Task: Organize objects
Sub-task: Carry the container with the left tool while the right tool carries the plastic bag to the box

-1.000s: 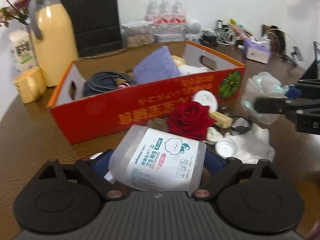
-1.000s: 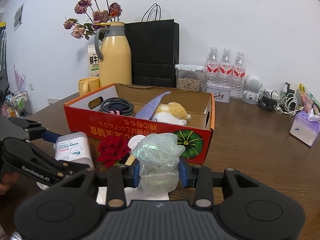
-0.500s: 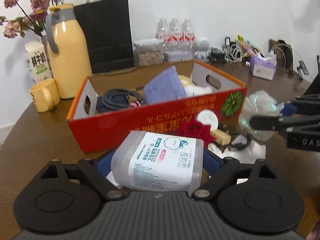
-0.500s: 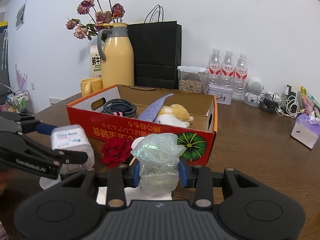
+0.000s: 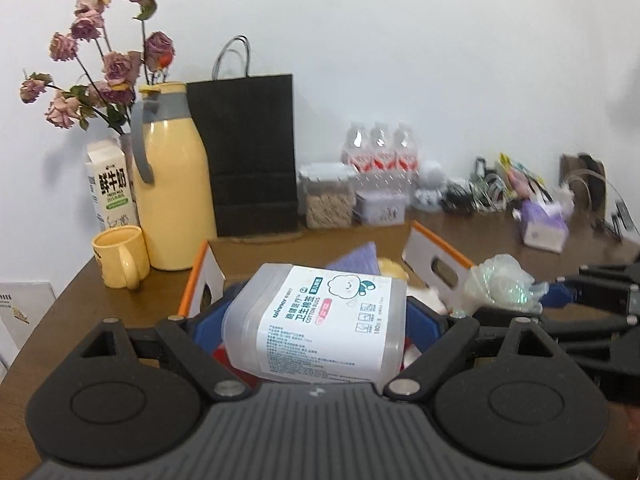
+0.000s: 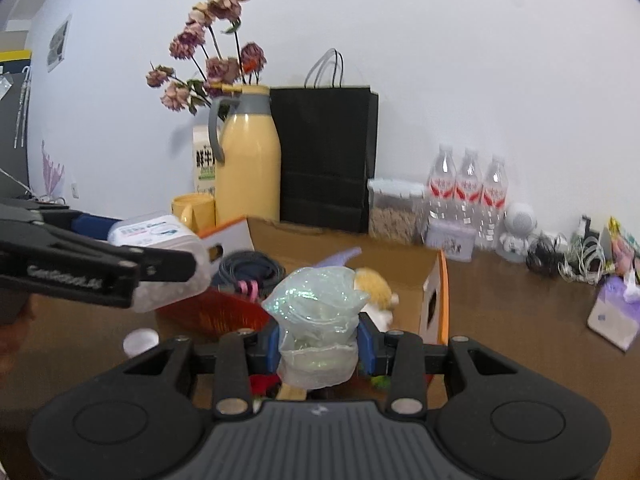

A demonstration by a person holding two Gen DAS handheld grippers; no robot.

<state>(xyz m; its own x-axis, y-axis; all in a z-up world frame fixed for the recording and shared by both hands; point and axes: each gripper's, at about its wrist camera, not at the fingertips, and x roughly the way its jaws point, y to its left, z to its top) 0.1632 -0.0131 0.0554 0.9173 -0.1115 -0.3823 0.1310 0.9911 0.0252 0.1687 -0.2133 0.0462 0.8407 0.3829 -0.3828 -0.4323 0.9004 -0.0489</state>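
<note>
Your left gripper point(image 5: 316, 320) clamps the cotton-bud tub point(image 5: 320, 322) with jaws wide, your right gripper point(image 6: 318, 346) pinches the crinkly bag point(image 6: 316, 320); crowding both over the box point(image 6: 434, 300) risks a collision.

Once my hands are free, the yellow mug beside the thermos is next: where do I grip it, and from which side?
Take the yellow mug by its handle, coming from the near side. It stands upright with the handle toward the camera; the thermos and milk carton crowd its back and right, so pinching the body there looks awkward.
</note>
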